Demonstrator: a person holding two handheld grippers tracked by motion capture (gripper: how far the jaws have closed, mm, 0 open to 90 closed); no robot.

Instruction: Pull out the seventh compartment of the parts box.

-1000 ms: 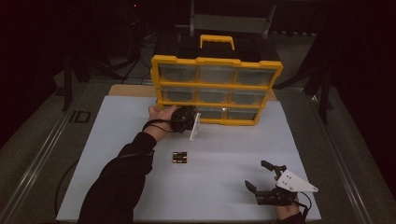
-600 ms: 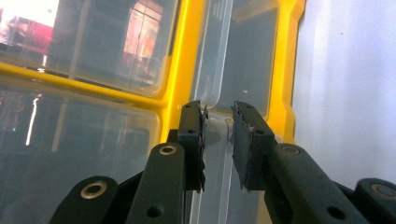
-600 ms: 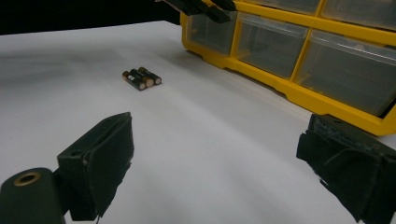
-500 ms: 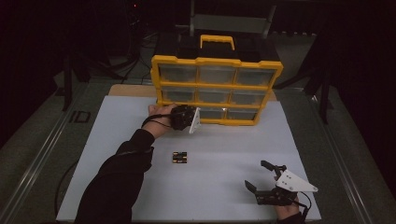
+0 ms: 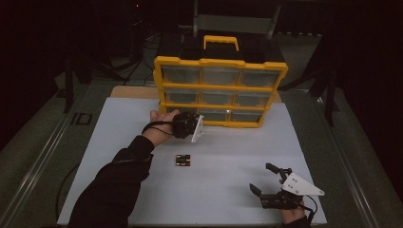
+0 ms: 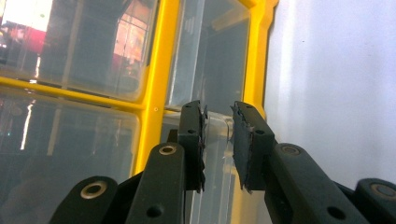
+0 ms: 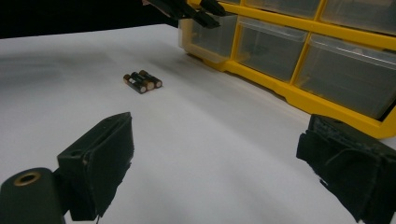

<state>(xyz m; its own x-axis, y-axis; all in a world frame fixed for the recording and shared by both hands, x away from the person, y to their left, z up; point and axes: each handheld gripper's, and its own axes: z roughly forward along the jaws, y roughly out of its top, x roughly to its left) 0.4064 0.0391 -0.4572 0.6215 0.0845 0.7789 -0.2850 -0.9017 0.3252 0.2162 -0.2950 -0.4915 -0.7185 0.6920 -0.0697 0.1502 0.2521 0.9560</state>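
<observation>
Nearest the person, at the lower right of the high view, the right gripper (image 5: pixel 266 179) is held low over the white table surface (image 5: pixel 228 190), its grey three-cornered plate on top; its jaws are spread wide and nothing is held between them, as is confirmed in the right gripper view, where only bare white surface is seen between the two black padded jaws. Farther in, near the middle of the table, three small dark cylindrical batteries with copper-coloured ends (image 5: pixel 182 160) are seen lying side by side, touching one another, well apart from the right gripper and near the left one. Beyond them, the left gripper (image 5: pixel 198 124) is held by a hand in a dark sleeve against the bottom-left corner of the yellow plastic organiser cabinet with clear drawers (image 5: pixel 221 85), which is stood upright at the far side of the table, a yellow handle on its top. In the left gripper view, the jaws are seen narrowed to a small gap around the clear plastic front lip of the bottom-left drawer (image 6: pixel 219 126); whether the pads are actually pressed on it cannot be told.
</observation>
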